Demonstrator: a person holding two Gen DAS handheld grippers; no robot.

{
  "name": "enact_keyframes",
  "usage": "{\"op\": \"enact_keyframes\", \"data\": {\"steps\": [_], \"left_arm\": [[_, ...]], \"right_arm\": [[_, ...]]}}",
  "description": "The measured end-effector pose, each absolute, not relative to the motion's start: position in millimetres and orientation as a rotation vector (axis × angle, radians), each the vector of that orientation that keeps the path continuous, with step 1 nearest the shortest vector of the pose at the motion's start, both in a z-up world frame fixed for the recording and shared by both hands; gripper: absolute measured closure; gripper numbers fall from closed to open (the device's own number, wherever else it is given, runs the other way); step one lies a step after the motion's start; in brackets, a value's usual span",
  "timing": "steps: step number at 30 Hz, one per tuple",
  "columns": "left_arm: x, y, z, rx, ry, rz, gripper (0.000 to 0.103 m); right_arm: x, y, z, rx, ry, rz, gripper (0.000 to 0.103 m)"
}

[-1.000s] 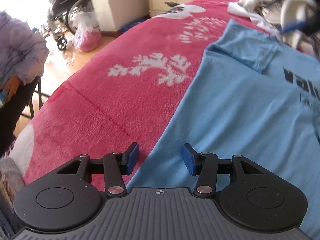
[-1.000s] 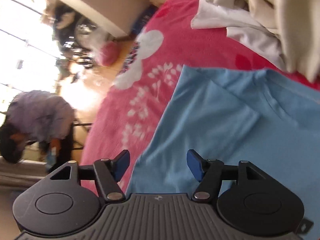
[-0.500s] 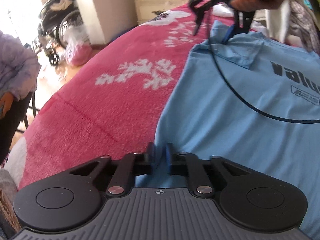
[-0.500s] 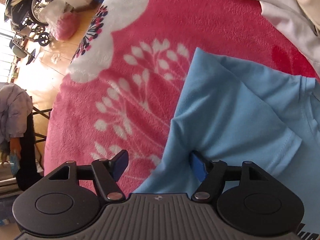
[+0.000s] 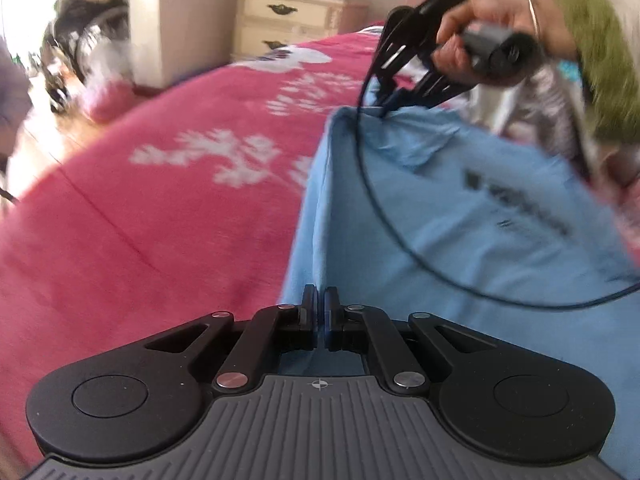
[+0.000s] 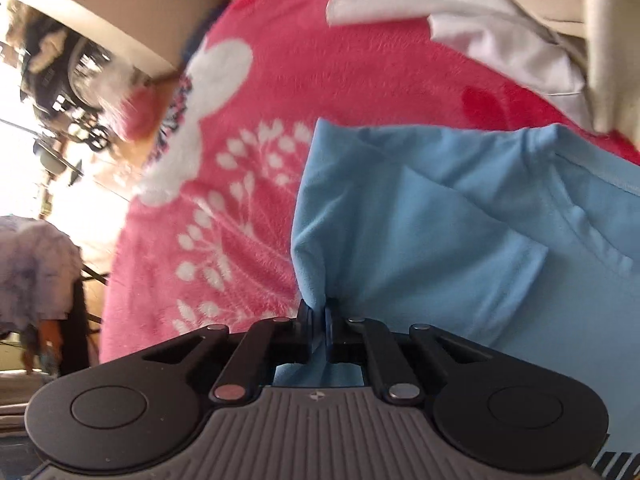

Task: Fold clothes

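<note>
One pink blanket point(image 5: 160, 240) under blue shirt point(image 5: 460, 240).

Shirt point(image 5: 460, 216) print blurred; txt unreadable.

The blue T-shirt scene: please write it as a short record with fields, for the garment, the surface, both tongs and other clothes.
garment: blue T-shirt, spread out, dark print on the front
surface: pink blanket with white plant pattern
left tongs: shut on the T-shirt's side edge, near the bottom
right tongs: just closed, pinching the same edge near the sleeve
other clothes: white and beige garments heaped beyond the T-shirt
background: cream dresser
</note>
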State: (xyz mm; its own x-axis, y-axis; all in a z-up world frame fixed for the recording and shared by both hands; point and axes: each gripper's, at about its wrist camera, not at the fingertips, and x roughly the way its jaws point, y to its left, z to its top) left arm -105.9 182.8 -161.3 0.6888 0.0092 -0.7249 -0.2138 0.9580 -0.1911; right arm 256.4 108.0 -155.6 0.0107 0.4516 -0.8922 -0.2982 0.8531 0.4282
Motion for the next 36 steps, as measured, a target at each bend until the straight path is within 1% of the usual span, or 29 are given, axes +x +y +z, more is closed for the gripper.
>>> {"op": "enact_keyframes", "data": {"steps": [4, 7, 13, 22, 28, 36], "left_arm": [[-112, 160, -145, -0.230, 0.719, -0.002, 0.102], [-110, 137, -138, -0.185, 0.684, -0.109, 0.102], [-103, 101, -131, -0.231, 0.674, -0.297, 0.102], [-89, 48, -129, -0.263, 0.690, -0.530, 0.102], [-81, 12, -126, -0.242, 0.688, -0.669, 0.102], [-68, -40, -144, -0.183, 0.784, -0.801, 0.102]], "right_arm": [[255, 71, -133, 0.133, 1.380, 0.640, 0.096], [255, 42, -105, 0.105, 1.301, 0.672, 0.096], [247, -8, -71, 0.100, 1.176, 0.746, 0.097], [238, -101, -44, 0.136, 1.063, 0.730, 0.097], [237, -170, -46, 0.153, 1.042, 0.646, 0.097], [238, -247, -92, 0.182, 1.088, 0.531, 0.097]]}}
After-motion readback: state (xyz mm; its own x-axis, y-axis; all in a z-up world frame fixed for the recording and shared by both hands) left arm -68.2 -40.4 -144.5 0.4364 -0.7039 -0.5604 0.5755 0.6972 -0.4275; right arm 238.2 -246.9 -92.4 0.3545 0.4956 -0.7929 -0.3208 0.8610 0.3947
